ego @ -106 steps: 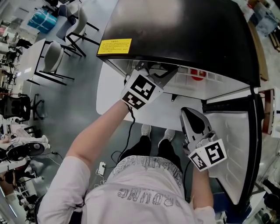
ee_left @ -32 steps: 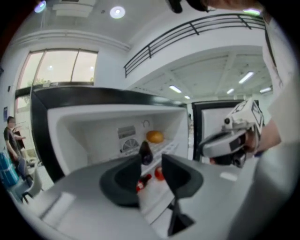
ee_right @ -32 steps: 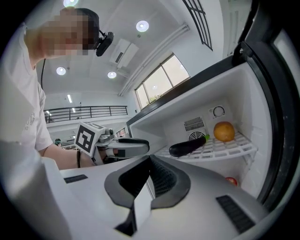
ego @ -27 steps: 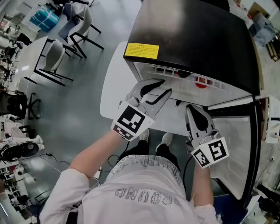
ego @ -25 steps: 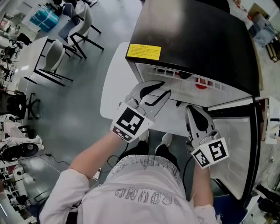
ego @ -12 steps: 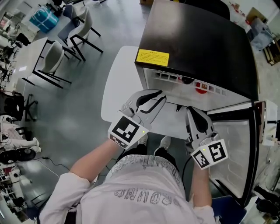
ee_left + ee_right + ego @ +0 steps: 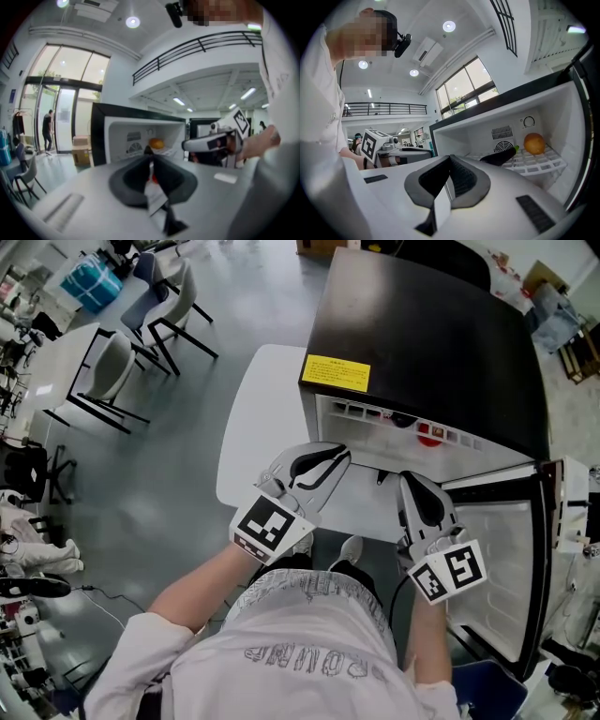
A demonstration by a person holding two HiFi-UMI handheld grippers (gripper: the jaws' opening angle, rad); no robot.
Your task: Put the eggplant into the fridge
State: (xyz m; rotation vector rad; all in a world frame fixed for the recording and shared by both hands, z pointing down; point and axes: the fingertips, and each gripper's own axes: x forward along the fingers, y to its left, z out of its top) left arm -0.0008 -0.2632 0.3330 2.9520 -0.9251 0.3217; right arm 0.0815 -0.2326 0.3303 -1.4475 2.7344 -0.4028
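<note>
- My left gripper [image 7: 151,157] was closing with nothing between its jaws. My right gripper [image 7: 450,159] was clenched and empty too.
- The eggplant [image 7: 500,157] lay inside the fridge [image 7: 431,334] on the wire shelf [image 7: 541,165], at the centre right of the right gripper view. Its stem end pointed toward an orange [image 7: 534,143] just beside it.
- To my eye the putting-in was done. What remained was the door [image 7: 497,568], which stood wide open at the lower right of the head view.
- Risk: if I swung the door with a gripper in the opening, it could catch on the frame or knock the shelf.
- Risk: a hard slam might jolt the shelf, and the round orange could roll and nudge the eggplant toward the front edge.
- Risk: closed jaws give a poor hold on a flat door, so a push near its edge could slip off.
- The fridge stood on a white table [image 7: 258,427], bare to the left of the fridge, with a yellow sticker [image 7: 337,373] on the fridge's black top.
- Around it was an open hall with a grey floor [image 7: 150,493], and chairs [image 7: 117,362] and another table at the upper left of the head view.
</note>
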